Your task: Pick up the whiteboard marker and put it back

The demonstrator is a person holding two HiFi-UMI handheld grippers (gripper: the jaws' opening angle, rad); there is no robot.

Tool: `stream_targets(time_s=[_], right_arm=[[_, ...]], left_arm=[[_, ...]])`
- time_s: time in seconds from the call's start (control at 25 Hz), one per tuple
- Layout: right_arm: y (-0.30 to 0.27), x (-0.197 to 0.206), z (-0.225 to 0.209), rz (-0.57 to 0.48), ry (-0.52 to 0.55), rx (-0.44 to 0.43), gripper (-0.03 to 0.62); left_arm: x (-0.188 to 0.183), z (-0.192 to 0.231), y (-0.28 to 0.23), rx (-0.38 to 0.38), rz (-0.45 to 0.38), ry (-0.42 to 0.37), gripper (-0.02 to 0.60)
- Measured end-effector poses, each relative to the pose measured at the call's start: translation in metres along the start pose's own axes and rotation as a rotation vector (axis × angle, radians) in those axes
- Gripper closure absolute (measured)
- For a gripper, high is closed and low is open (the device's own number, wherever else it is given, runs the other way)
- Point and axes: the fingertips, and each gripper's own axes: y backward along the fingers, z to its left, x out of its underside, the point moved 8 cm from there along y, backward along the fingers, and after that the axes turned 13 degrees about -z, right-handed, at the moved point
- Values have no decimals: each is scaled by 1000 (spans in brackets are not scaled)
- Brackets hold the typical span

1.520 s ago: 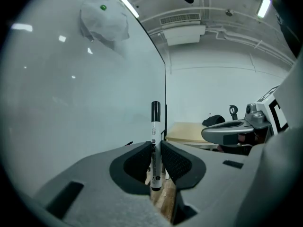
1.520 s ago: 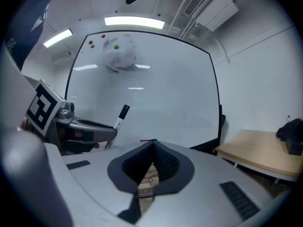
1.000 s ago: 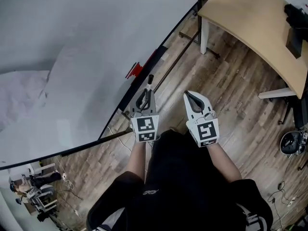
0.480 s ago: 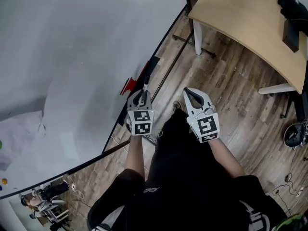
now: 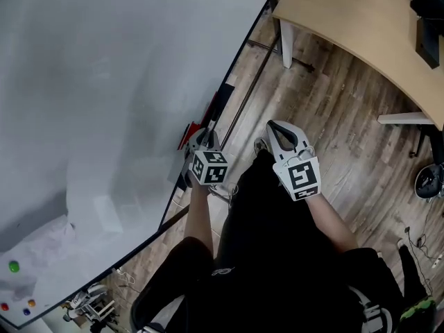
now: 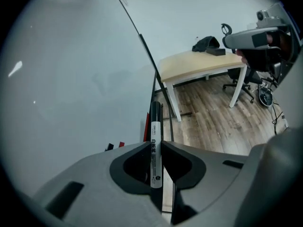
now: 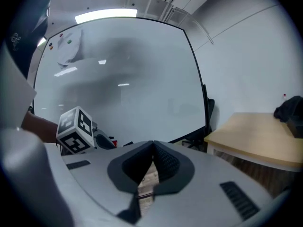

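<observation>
The whiteboard marker (image 6: 155, 136), black with a white label, stands upright between the jaws of my left gripper (image 6: 155, 144), which is shut on it. In the head view the left gripper (image 5: 202, 139) is close against the lower edge of the whiteboard (image 5: 104, 82), by its dark tray (image 5: 222, 97), and the marker's tip (image 5: 208, 125) pokes out ahead. My right gripper (image 5: 277, 127) hangs to the right of it over the wooden floor, with its jaws shut and nothing in them (image 7: 152, 144).
A red item (image 5: 187, 134) lies on the tray beside the left gripper. A pale wooden table (image 5: 347, 19) on white legs stands at the upper right, with black items (image 5: 427, 19) on it. A chair base (image 5: 430, 182) sits at the right edge.
The left gripper has moved left with the marker, closer to the whiteboard's tray, and turned its cube. The right gripper has hardly moved.
</observation>
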Motion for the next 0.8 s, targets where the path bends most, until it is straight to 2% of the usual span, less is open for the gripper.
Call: stream_targets(time_s=[0.28, 0.44, 0.8], right_arm=[[-12, 12, -8, 37, -16, 34, 592], [-15, 15, -7, 44, -22, 34, 592], [-10, 19, -7, 45, -23, 50, 592]], left_arm=[[13, 5, -27, 51, 70, -29, 515], [19, 6, -29, 69, 95, -11, 515], [25, 2, -41, 101, 151, -82, 516]])
